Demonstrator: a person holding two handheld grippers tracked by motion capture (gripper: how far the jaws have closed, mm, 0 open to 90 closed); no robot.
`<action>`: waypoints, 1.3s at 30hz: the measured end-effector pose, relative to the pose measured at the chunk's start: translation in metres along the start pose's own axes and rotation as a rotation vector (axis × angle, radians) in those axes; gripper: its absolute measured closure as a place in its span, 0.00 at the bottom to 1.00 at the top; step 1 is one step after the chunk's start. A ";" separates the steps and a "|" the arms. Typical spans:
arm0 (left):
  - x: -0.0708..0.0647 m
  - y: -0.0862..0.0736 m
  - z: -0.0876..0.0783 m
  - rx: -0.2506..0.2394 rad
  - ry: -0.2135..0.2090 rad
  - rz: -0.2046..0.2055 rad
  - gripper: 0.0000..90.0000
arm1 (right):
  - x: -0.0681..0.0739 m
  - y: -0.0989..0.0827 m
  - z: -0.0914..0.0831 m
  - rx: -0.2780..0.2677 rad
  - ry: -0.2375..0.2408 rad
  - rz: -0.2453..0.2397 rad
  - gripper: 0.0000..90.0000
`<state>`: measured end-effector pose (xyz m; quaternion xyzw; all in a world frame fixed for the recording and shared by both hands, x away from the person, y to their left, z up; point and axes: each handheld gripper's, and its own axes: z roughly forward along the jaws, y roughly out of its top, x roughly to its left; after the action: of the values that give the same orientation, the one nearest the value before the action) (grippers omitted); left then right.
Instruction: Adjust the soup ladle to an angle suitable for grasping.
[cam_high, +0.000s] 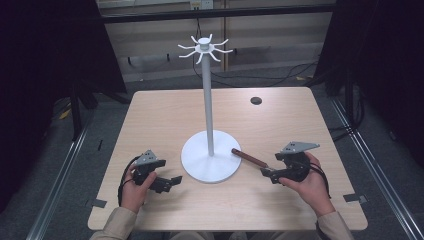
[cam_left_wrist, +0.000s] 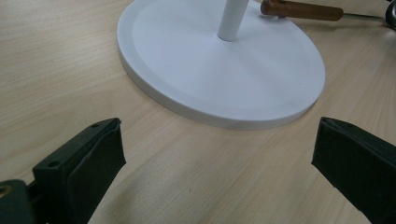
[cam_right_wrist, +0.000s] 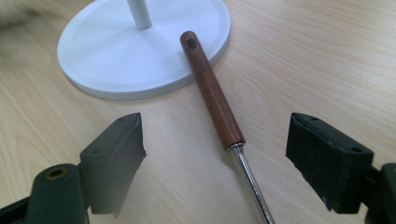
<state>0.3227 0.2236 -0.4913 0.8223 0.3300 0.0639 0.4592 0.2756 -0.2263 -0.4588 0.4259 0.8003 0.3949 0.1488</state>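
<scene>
The left gripper (cam_high: 172, 181) rests released on the bench (cam_high: 160, 115) beside the white stand (cam_high: 210, 159). The wooden-handled tool (cam_right_wrist: 212, 91) lies with its handle tip on the stand's base, its steel shaft between the right gripper (cam_right_wrist: 215, 161)'s spread jaws. Likely the pickup stage: next, close squarely on it.

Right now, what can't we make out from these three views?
- Working end of the wooden-handled tool: its metal shaft leaves the right gripper view's bottom edge; in the high view the right gripper covers it.
- Stand top hooks: beyond both gripper views' top edges.
- Dark round spot on the table: too small in the high view to identify.
- Left gripper body: mostly outside its own view.
</scene>
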 end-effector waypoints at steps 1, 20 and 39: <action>0.000 0.000 0.000 0.000 0.000 0.000 0.02 | 0.000 0.000 0.000 0.000 0.000 0.000 0.21; 0.001 0.001 0.003 0.004 -0.013 0.005 0.02 | 0.021 0.012 0.062 0.254 0.026 -0.105 0.98; 0.004 0.001 0.000 -0.003 -0.007 0.007 0.02 | -0.007 0.032 0.084 0.249 -0.065 0.007 1.00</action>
<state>0.3267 0.2258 -0.4911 0.8230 0.3255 0.0628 0.4614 0.3458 -0.1796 -0.4896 0.4565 0.8364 0.2789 0.1194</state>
